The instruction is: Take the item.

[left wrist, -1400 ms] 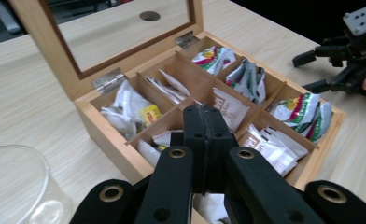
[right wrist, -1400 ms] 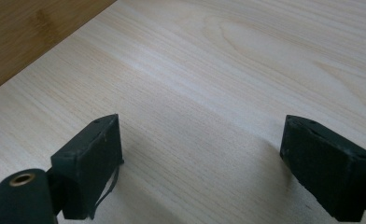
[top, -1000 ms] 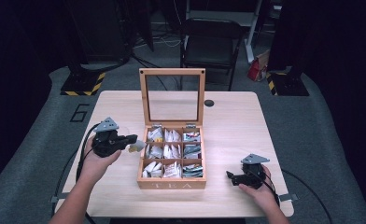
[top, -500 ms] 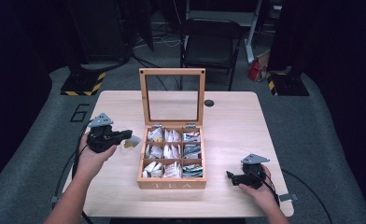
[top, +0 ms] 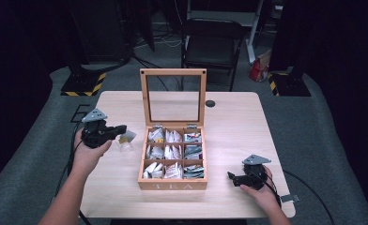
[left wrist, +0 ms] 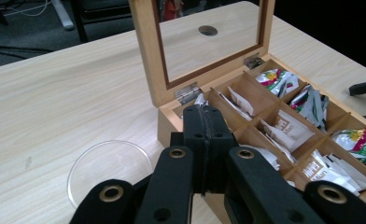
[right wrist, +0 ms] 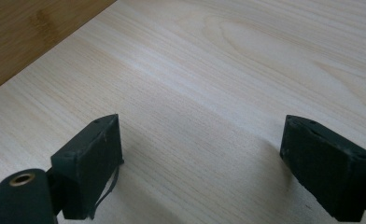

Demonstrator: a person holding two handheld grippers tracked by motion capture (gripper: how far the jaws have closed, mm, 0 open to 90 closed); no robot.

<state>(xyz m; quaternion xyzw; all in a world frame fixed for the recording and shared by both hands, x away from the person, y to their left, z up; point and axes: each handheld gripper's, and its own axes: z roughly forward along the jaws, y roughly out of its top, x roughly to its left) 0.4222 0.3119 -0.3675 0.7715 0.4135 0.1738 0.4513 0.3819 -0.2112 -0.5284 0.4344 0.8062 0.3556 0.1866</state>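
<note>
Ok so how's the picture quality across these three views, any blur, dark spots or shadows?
High view: soft and low in detail, the table well lit, the room around it nearly black. Left gripper view: sharp on the tea box, its jaws slightly soft up close. Right gripper view: crisp wood grain, with faint shadows under the open jaws.

Surface (top: pixel 229 117): pale wood, fine straight grain. Tea box (top: pixel 172 185): warmer honey-brown wood, "TEA" in light letters on the front, lid (top: pixel 173 97) with a clear pane in a wood frame. Sachets (top: pixel 173 152) inside: mostly white and grey, some with brown print, a few with green and red-yellow graphics. Both grippers, left (top: pixel 118 131) and right (top: pixel 231 177): black, grey plate on top, brass-coloured rivets. Clear round dish (left wrist: pixel 109 168). Floor (top: pixel 313 122): grey carpet. Yellow-black hazard stripes on a stand base (top: pixel 84 85). Chair (top: pixel 212 47): black.
</note>
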